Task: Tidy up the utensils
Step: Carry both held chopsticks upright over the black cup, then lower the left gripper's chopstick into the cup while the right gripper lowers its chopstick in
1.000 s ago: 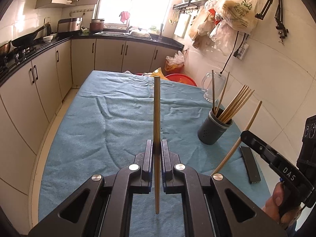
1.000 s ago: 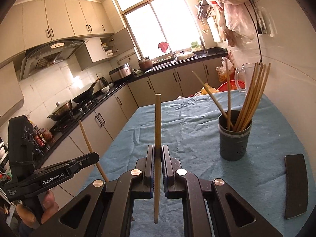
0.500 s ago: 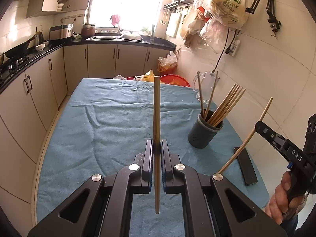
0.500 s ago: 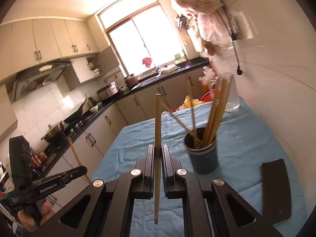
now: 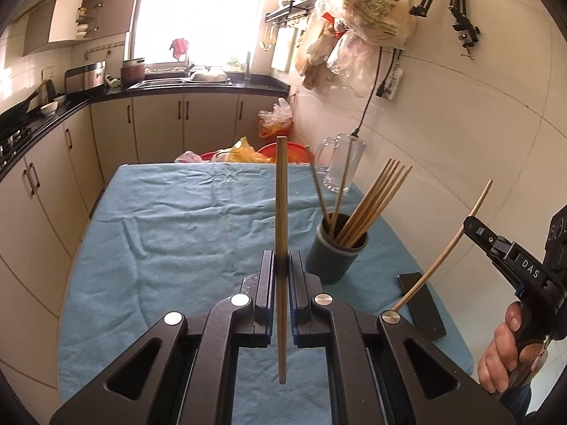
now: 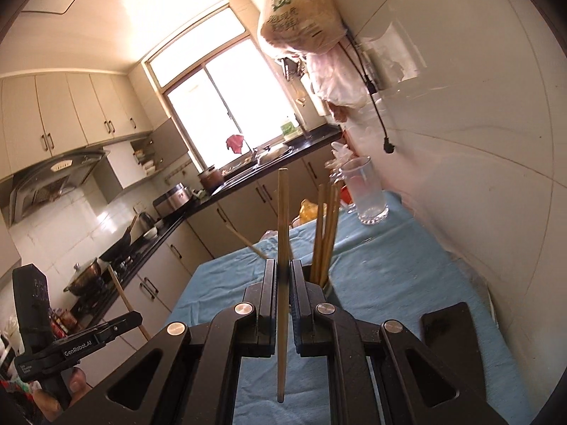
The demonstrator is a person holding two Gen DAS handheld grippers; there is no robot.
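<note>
My left gripper is shut on a wooden chopstick held upright above the blue-clothed table. My right gripper is shut on another chopstick, held just in front of and above the grey utensil holder, which holds several chopsticks. In the left wrist view the right gripper shows at the right edge with its chopstick slanting. In the right wrist view the holder sits just behind the fingers, and the left gripper shows at lower left.
A black flat object lies on the cloth right of the holder. A clear glass mug stands at the table's far right by the tiled wall. Cabinets and a dark counter run along the left. Plastic bags hang above.
My right gripper has moved closer to the utensil holder and tilted, so the holder now sits right behind its fingers. My left gripper has shifted only slightly. Both chopsticks stay gripped.
</note>
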